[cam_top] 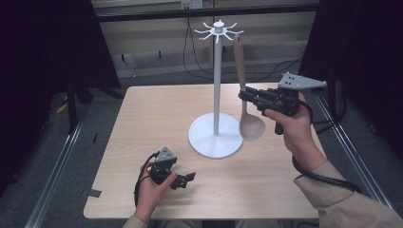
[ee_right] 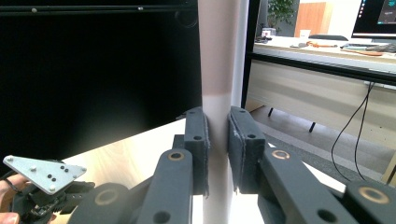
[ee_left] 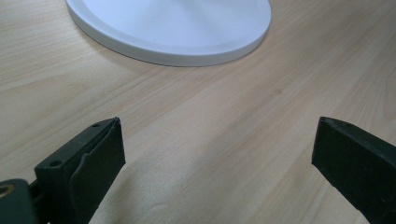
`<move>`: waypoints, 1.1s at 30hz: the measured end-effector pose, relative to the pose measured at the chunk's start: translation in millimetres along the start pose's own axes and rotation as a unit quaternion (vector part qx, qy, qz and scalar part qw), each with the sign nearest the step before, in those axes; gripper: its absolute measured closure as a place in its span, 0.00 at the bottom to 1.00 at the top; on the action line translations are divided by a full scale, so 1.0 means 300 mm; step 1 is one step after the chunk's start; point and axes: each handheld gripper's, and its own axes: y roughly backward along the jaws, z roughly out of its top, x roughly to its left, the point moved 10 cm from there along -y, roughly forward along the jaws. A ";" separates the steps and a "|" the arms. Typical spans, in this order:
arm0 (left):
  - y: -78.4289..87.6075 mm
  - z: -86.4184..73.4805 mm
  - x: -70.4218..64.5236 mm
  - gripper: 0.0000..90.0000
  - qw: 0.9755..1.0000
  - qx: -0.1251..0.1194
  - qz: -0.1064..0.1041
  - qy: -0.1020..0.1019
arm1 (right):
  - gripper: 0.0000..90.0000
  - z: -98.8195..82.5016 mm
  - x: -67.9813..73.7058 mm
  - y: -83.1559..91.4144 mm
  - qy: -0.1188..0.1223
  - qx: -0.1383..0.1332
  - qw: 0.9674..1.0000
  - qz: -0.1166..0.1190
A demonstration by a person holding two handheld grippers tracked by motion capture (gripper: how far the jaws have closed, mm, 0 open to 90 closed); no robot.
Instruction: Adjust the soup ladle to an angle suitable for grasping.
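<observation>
Nearly There: Ladle Held Up Beside the Hanging Stand

Already the ladle (cam_top: 246, 107) was lifted clear of the tabletop (cam_top: 157, 118), held upright by its handle in the right gripper (cam_top: 243, 96), bowl downward just above the right edge of the stand's round base. The top of the handle was seen close beside the ring of hooks (cam_top: 218, 31) at the head of the white stand (cam_top: 216, 85), though it could not be told whether it was caught on a hook. The lifting was judged done; hanging the ladle and letting it go were judged to be left.

In the right gripper view, the jaws were drawn narrow and pressed on either side of the pale handle (ee_right: 215, 70). The left gripper (cam_top: 183, 179) was rested low at the near left of the tabletop, and in the left gripper view its jaws were spread wide, with bare wood between them and nothing held.
</observation>
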 end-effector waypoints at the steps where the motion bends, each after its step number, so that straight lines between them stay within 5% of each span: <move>1: 0.000 0.000 0.000 0.03 1.000 0.000 0.000 0.000 | 0.88 0.001 0.001 -0.003 -0.003 -0.002 1.000 0.002; 33: 0.002 0.001 0.007 0.03 1.000 -0.002 -0.004 0.000 | 0.88 -0.027 -0.011 -0.093 -0.019 0.000 1.000 0.002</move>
